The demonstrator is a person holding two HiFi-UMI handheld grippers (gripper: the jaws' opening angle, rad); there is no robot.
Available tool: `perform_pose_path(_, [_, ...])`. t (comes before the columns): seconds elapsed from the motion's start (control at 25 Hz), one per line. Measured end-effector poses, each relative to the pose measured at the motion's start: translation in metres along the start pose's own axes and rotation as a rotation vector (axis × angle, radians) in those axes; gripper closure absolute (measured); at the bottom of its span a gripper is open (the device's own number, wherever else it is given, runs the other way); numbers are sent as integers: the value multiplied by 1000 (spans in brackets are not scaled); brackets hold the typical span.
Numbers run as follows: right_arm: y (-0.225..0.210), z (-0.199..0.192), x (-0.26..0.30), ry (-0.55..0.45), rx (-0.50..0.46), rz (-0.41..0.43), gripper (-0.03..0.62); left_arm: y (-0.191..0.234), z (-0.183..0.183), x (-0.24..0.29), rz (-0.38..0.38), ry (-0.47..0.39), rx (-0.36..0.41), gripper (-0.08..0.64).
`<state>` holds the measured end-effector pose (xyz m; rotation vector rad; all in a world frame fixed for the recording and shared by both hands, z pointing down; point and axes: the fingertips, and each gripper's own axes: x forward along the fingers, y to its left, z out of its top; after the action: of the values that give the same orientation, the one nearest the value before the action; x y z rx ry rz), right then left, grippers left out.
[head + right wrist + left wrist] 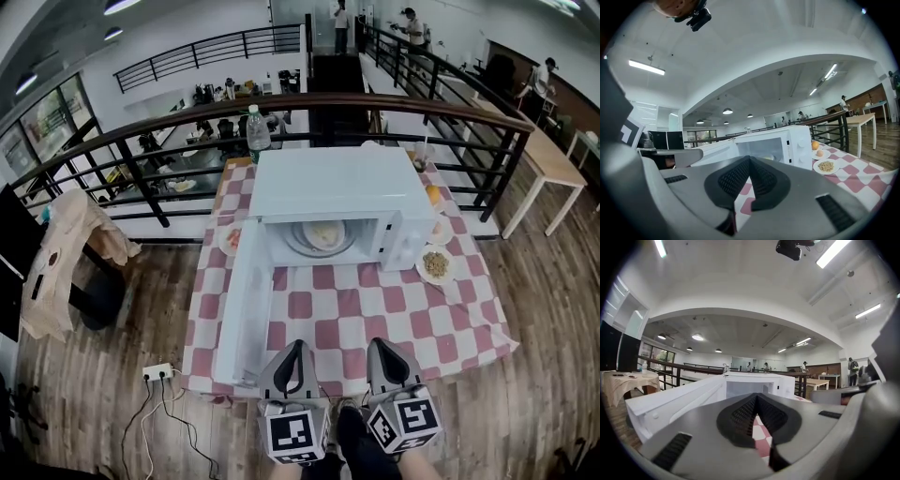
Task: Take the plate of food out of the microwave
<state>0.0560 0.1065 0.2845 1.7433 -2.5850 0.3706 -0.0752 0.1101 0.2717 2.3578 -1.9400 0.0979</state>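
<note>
Left gripper (293,354): its jaws are pressing together with nothing between them; it is hanging over the near edge of the table (487,349) and pointing toward the microwave (337,183).
Right gripper (392,352): its jaws are likewise meeting tip to tip on nothing, and it is hanging just beside the left one, aimed the same way.
Plate of food (323,236): it is sitting in the middle of the open microwave cavity, well apart from both grippers.
Microwave: the white box is standing on the far half of the table, its controls facing out on the right.
Door (246,309): it is standing wide open on the left side, reaching toward the near table edge (its near end is ending close to the left gripper).
Tablecloth (422,319): red and white checks are covering the whole top.
Crumbly-food plate (436,264): it is lying just right of the microwave's near right corner.
Orange (432,194): it is resting farther back on the right.
Left plate (231,239): it is peeking out left of the microwave, partly hidden by the door.
Bottle (257,131): it is standing upright behind the microwave's far left corner.
Railing (141,141): dark bars are running behind the table.
Power strip (157,372): it is lying on the wooden floor at near left.
</note>
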Motion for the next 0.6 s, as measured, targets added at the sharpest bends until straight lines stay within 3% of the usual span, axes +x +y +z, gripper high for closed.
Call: perform_pose_path(0.6, [-48,6,105,35,26,74,595,17,-8,103,77,52,-20,549])
